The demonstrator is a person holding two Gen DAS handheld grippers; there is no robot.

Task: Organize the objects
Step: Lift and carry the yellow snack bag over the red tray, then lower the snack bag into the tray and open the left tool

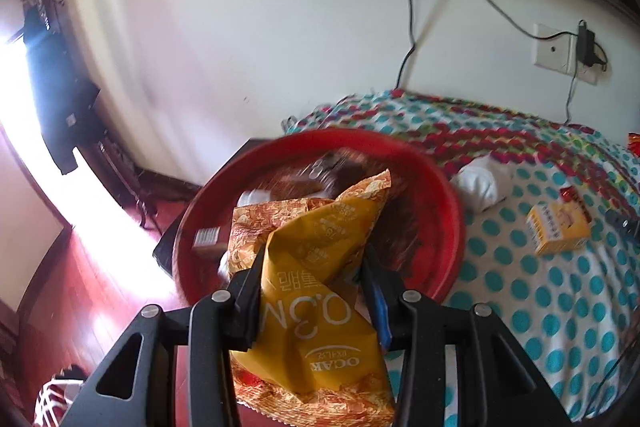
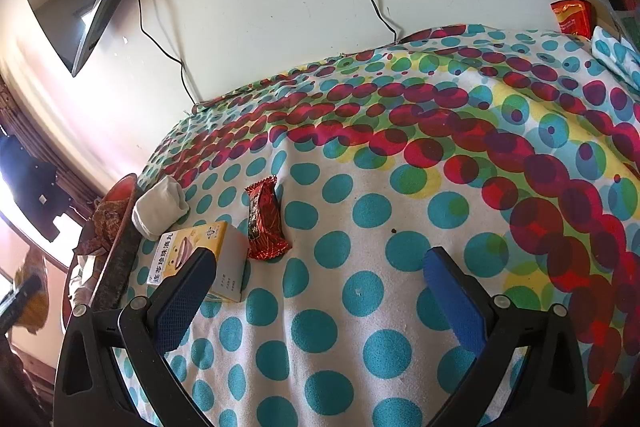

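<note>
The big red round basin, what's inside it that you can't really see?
- Left wrist view: the contents at the back of the red round plastic basin are motion-blurred; only dark and white smears show.
- Left wrist view: the yellow crinkly snack bag, clamped in the left gripper, covers the basin's front.
- Right wrist view: the basin sits edge-on at the left, so its wall hides most of the inside. The right gripper is open and empty.

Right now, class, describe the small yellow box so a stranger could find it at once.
Start at the polka-dot cloth and go to its left edge, by the red basin. The yellow box lies between a white rolled sock and a red snack bar; it alone is box-shaped.
</note>
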